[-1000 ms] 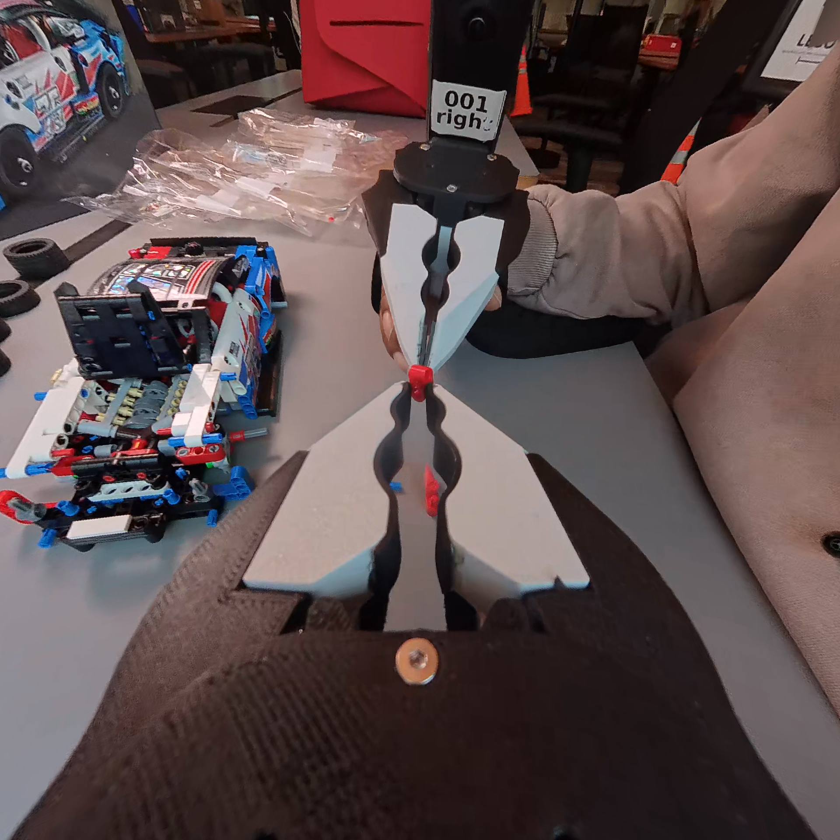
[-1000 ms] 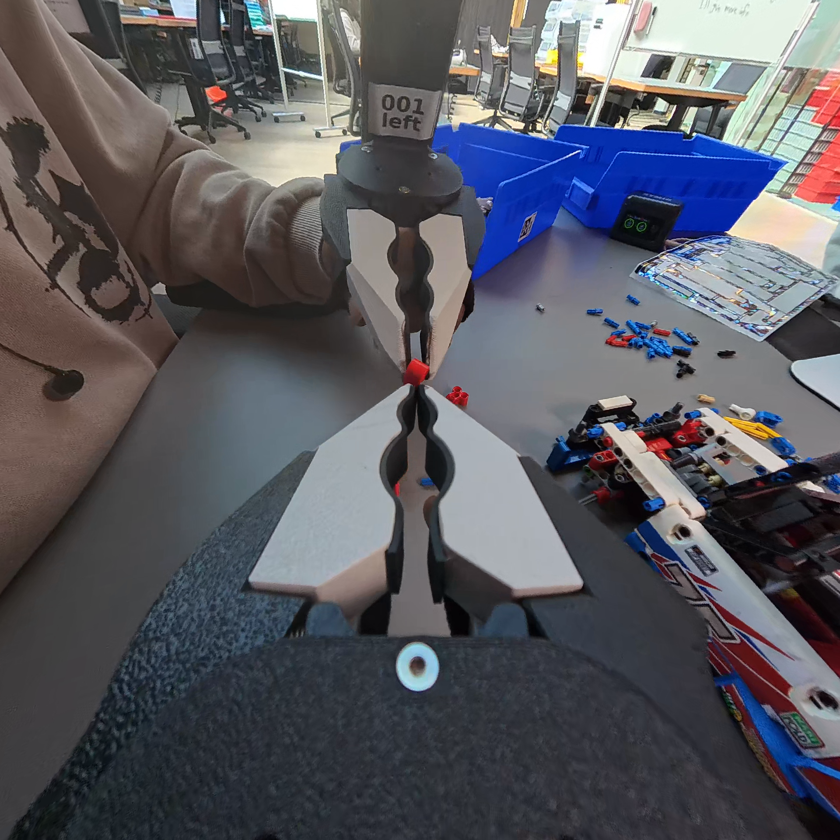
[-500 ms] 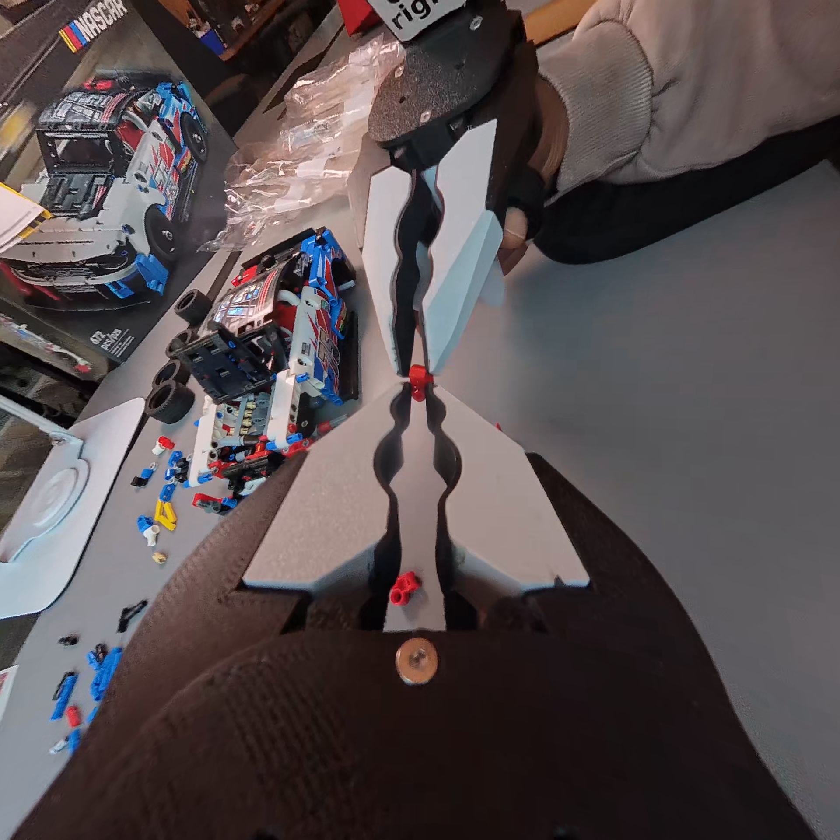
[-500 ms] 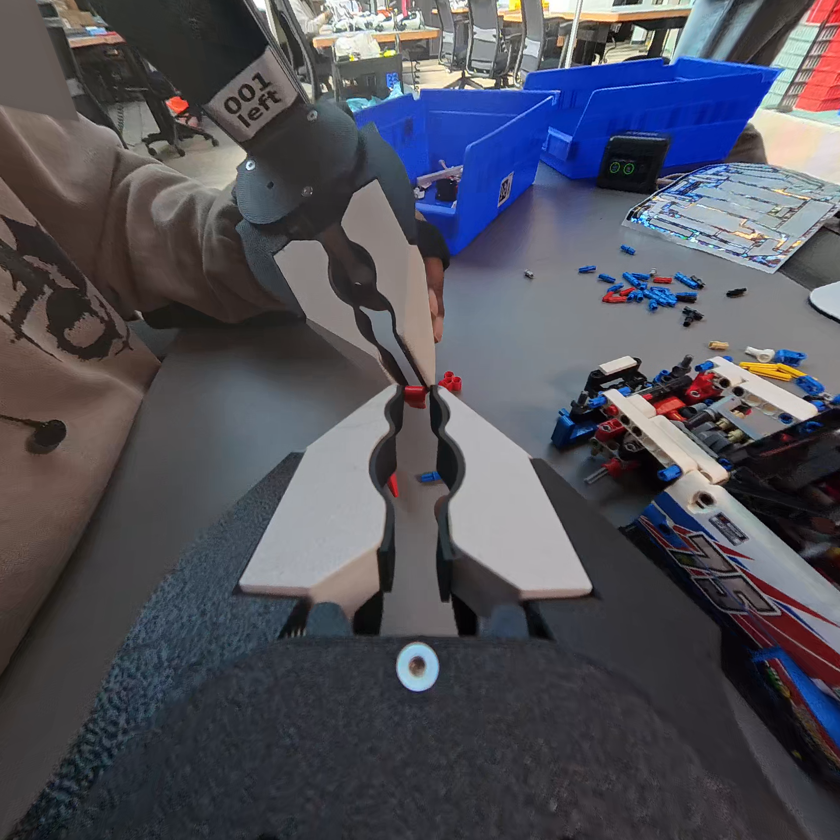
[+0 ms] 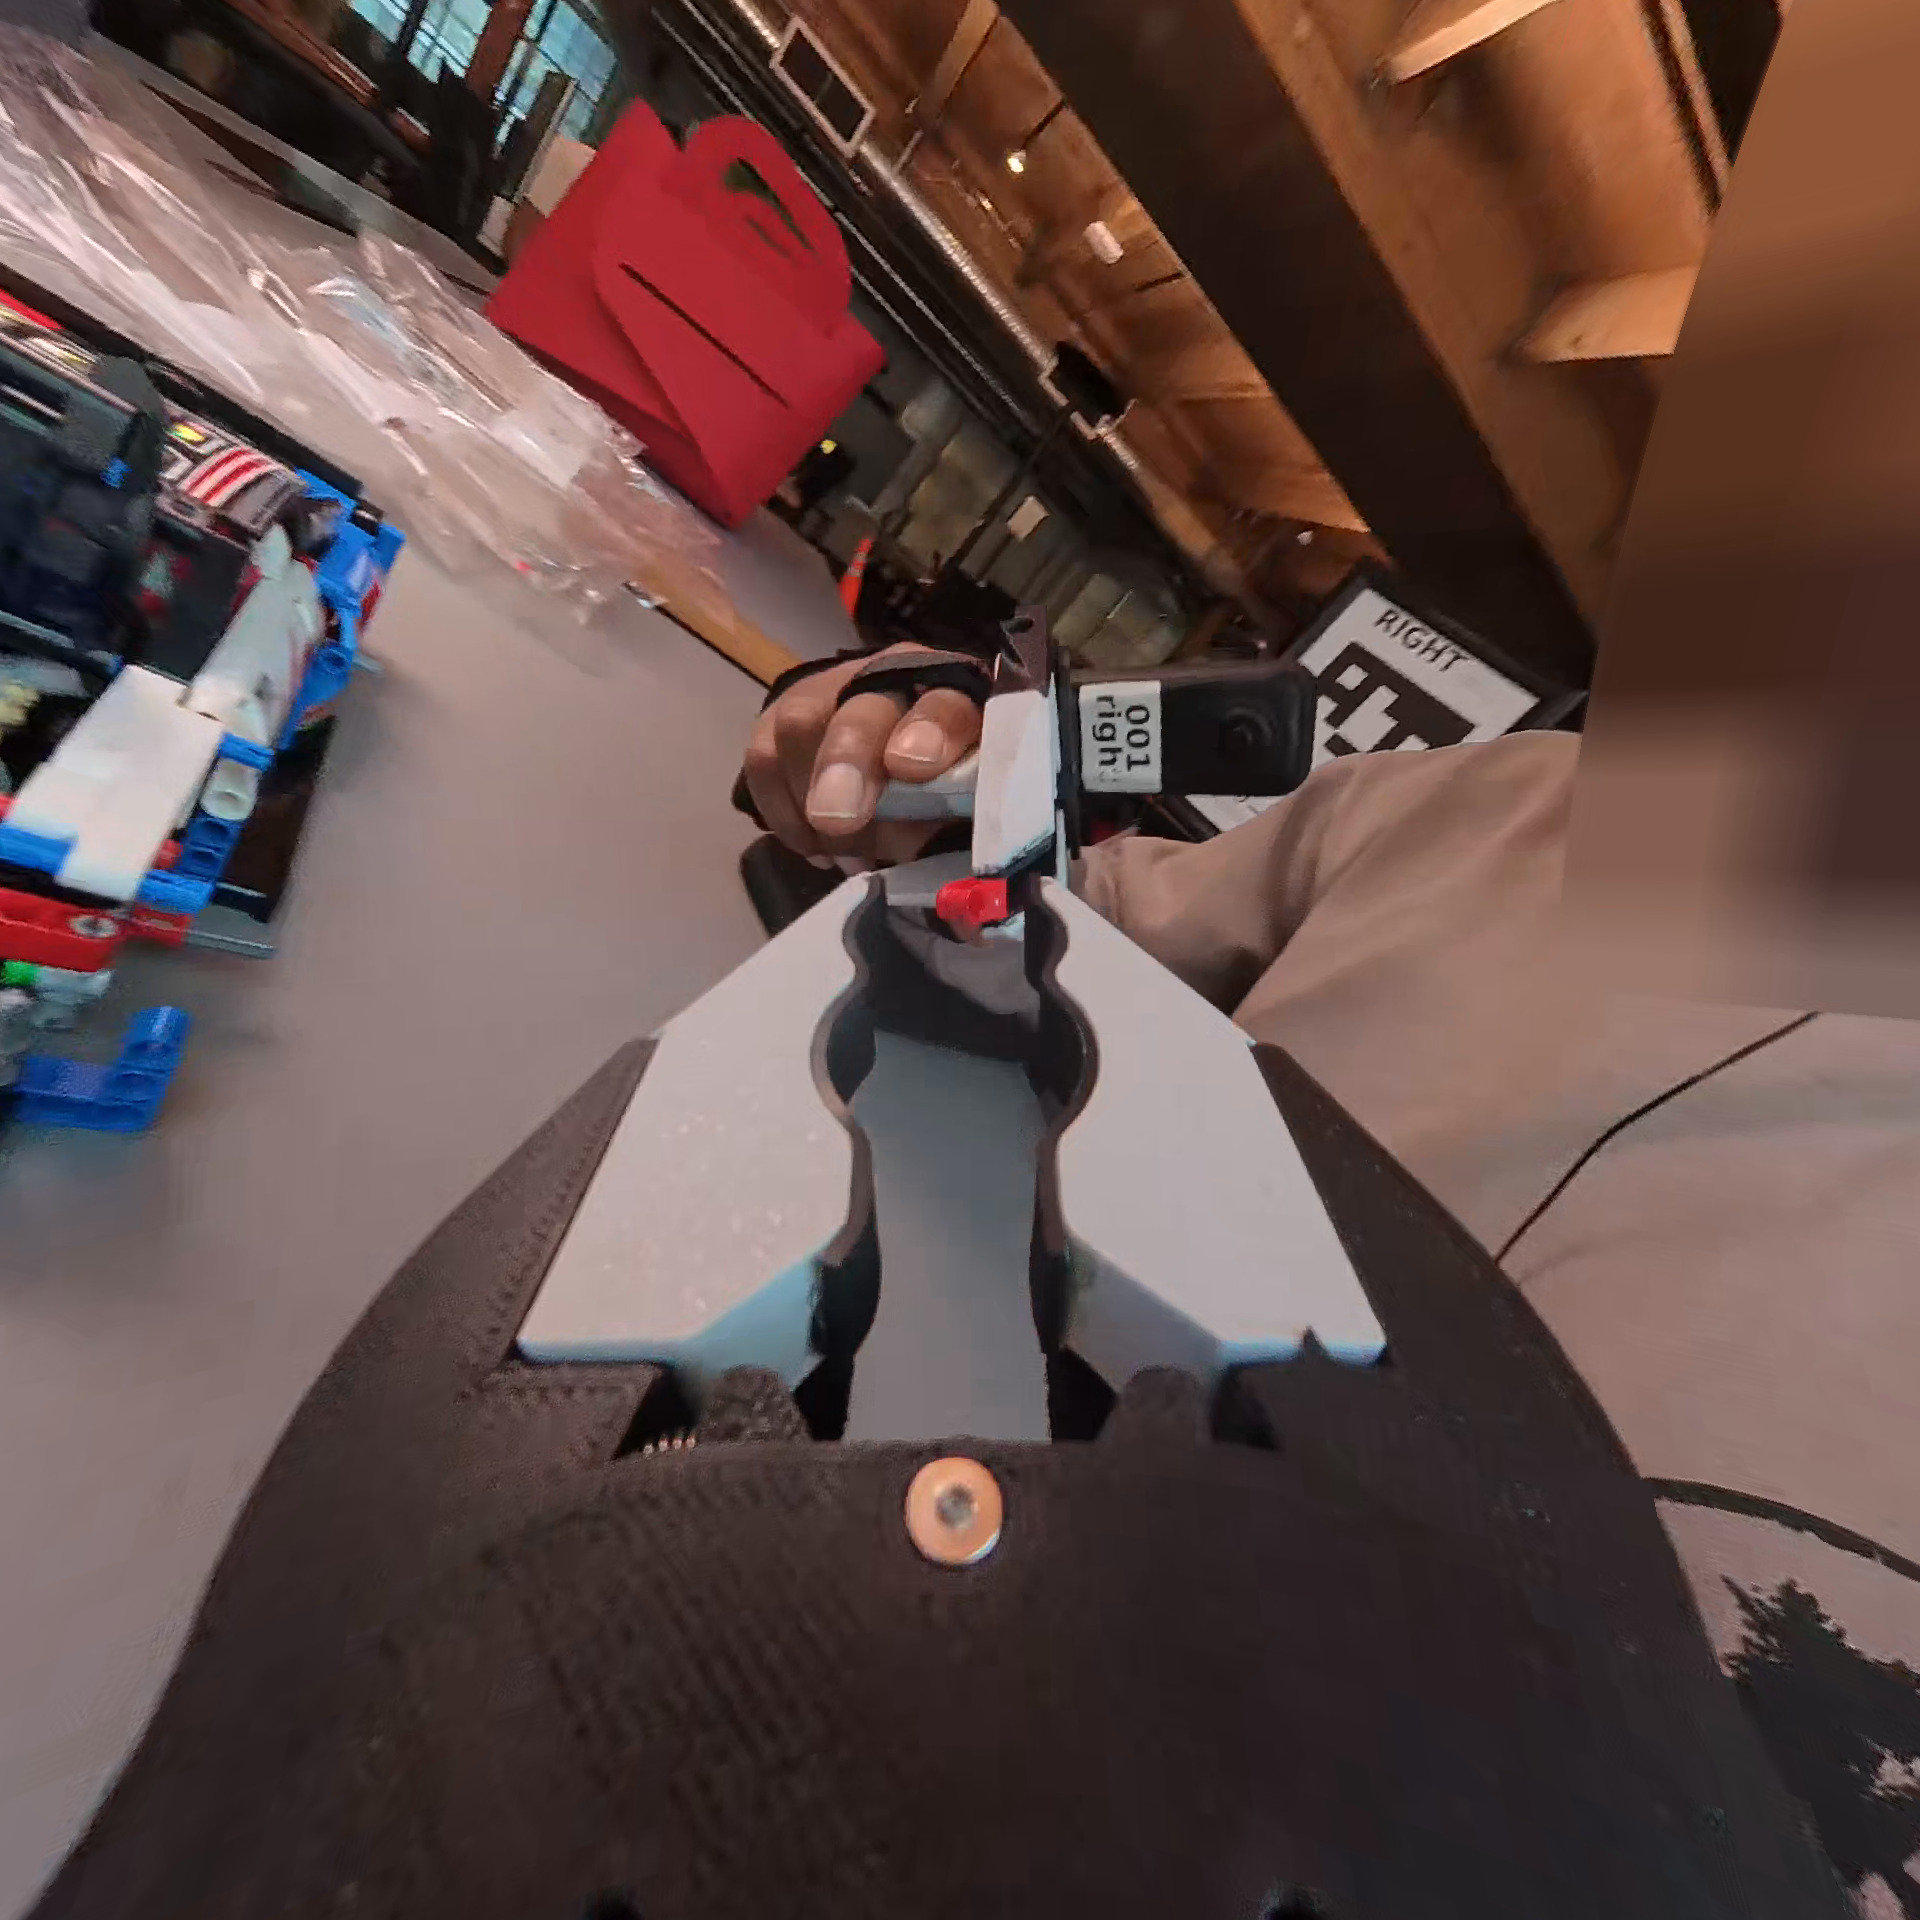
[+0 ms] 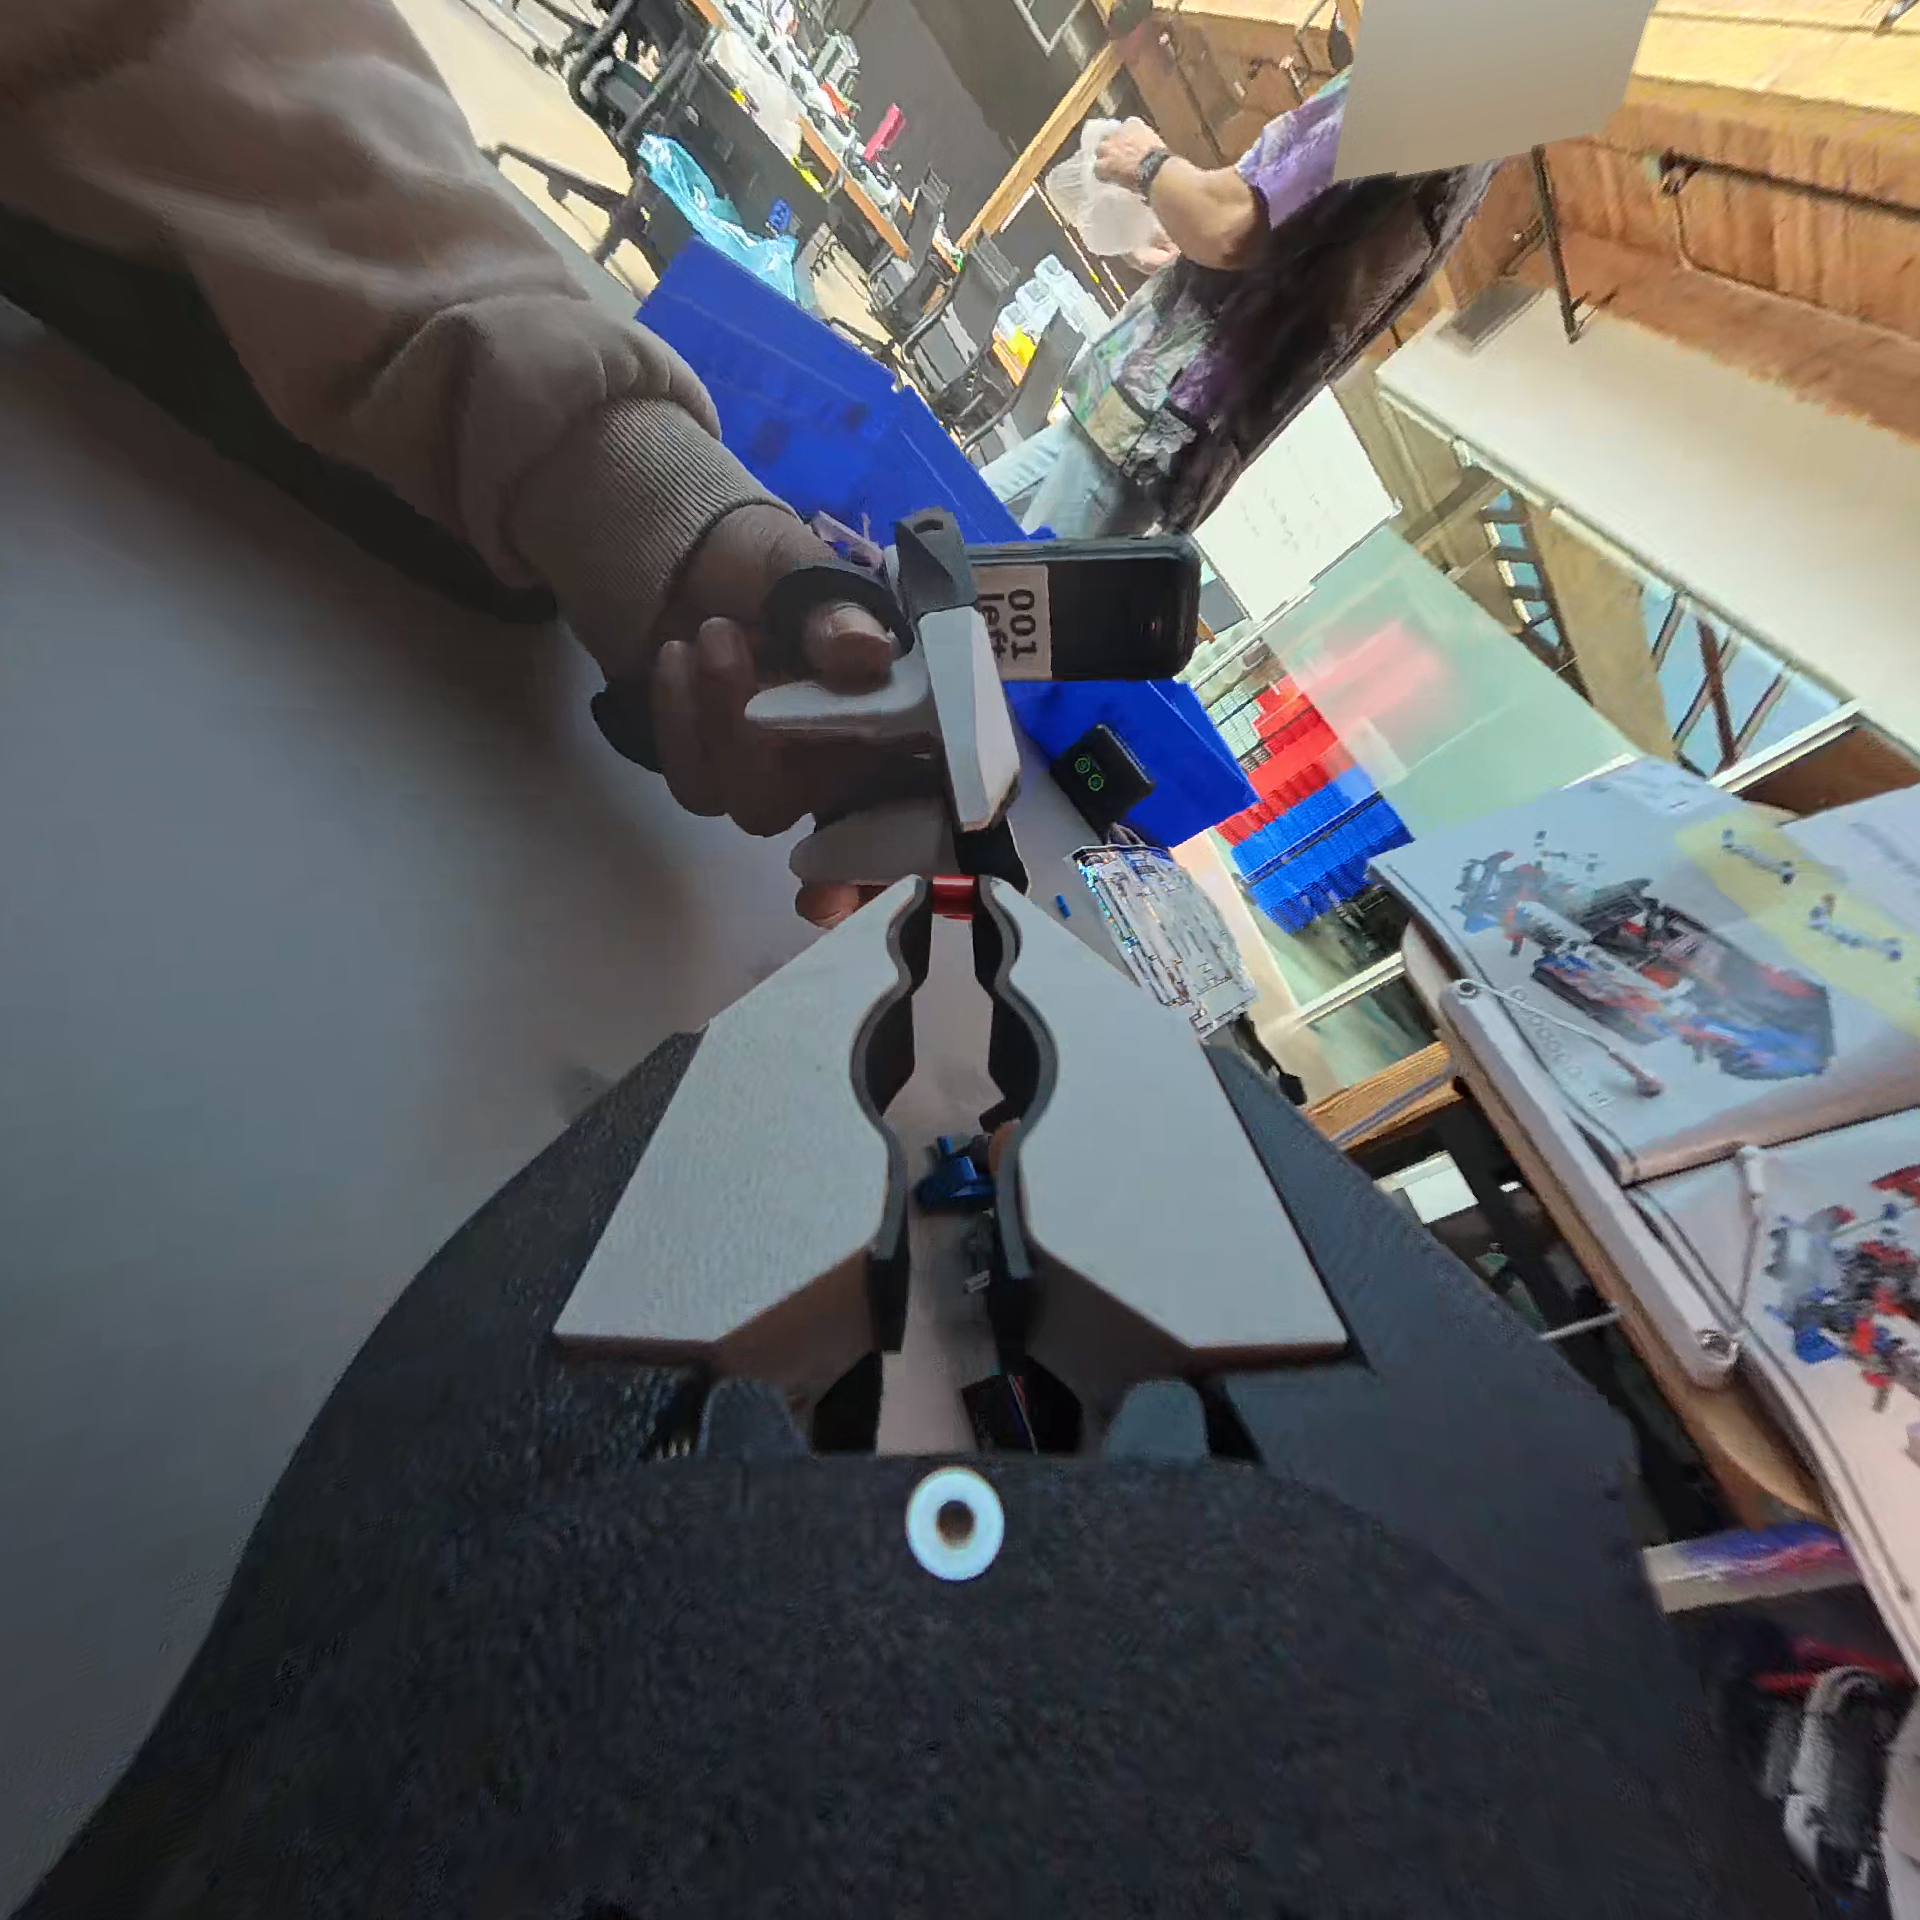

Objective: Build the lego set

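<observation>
A small red Lego pin (image 6: 951, 896) sits between the tips of my right gripper (image 6: 951, 902), which is shut on it above the grey table (image 6: 260, 831). In the left wrist view the same pin (image 5: 971, 902) hangs at the tip of the right gripper (image 5: 1013, 831), seen edge-on and held by a hand. My left gripper (image 5: 956, 904) is open, its fingertips (image 5: 1081, 935) on either side of the pin with a gap. The part-built Lego race car (image 5: 208, 727) stands at the left. The left gripper also shows edge-on in the right wrist view (image 6: 977, 748).
Clear plastic bags (image 5: 416, 395) and a red bag (image 5: 686, 322) lie behind the car. Blue bins (image 6: 831, 416), an open instruction booklet (image 6: 1662, 935) and loose blue pieces (image 6: 951, 1164) are on the right side. A person (image 6: 1195, 343) stands farther back. The grippers are tip to tip, or close to it.
Both grippers have rolled about a quarter turn and tilted up from the table. My left gripper has opened off the red pin, which stays in the right gripper.
</observation>
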The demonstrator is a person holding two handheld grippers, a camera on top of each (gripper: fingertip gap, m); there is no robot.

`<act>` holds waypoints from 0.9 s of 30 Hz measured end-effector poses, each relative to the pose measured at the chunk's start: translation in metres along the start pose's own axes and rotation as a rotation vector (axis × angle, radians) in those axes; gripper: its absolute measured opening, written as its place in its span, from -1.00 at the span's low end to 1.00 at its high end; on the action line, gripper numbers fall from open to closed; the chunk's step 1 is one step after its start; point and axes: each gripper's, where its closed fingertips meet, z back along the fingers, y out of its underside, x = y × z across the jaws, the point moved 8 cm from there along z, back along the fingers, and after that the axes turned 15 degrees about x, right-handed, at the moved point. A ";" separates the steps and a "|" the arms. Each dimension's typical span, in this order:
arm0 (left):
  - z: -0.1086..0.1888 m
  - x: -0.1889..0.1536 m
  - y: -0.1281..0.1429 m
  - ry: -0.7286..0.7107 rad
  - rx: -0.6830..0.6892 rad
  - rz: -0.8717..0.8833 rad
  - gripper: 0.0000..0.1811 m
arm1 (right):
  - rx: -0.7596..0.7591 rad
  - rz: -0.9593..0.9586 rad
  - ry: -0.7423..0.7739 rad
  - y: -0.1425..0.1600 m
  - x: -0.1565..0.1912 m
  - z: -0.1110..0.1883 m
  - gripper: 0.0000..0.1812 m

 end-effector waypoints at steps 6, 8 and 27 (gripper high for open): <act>-0.006 -0.006 0.002 0.070 0.026 -0.023 -0.91 | -0.006 0.100 0.062 -0.008 0.005 0.001 -0.93; -0.004 -0.007 0.000 -0.002 0.029 -0.085 -0.92 | 0.004 0.027 0.040 -0.005 0.002 0.000 -0.92; -0.006 -0.020 0.001 -0.357 0.154 -0.457 -0.85 | 0.015 -0.573 -0.377 0.015 -0.013 -0.006 -0.94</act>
